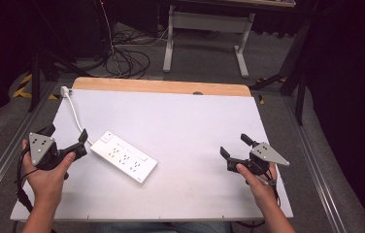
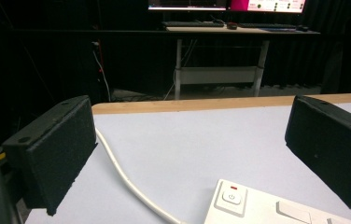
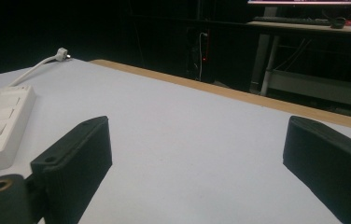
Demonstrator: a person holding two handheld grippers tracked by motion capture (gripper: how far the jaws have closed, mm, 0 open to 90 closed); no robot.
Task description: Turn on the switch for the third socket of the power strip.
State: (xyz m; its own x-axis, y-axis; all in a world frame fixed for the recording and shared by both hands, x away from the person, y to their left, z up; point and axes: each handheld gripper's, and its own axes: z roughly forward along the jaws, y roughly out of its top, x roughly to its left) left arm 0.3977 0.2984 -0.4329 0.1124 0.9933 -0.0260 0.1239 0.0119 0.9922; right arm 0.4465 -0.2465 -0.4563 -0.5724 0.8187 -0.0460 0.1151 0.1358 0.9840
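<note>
Power strip [image 1: 124, 157] lies flat on the table [image 1: 190, 121], left of centre, left tool [image 1: 66, 138] spread wide just beside its switch end, ready to close; right tool [image 1: 235, 147] spread, well apart, waiting.

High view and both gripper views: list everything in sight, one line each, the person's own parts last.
Power strip: one, white, left of table centre, lying askew.
Cable: one, white, from the strip to the far left corner.
Plug: one, white, at the far left corner.
Table: one, white top, wooden far edge.
Desk: one, pale frame, behind the table.
Floor cables: a tangle, dark, far left.
Left tongs: black, open, beside the strip's switch end.
Right tongs: black, open, over bare table.
</note>
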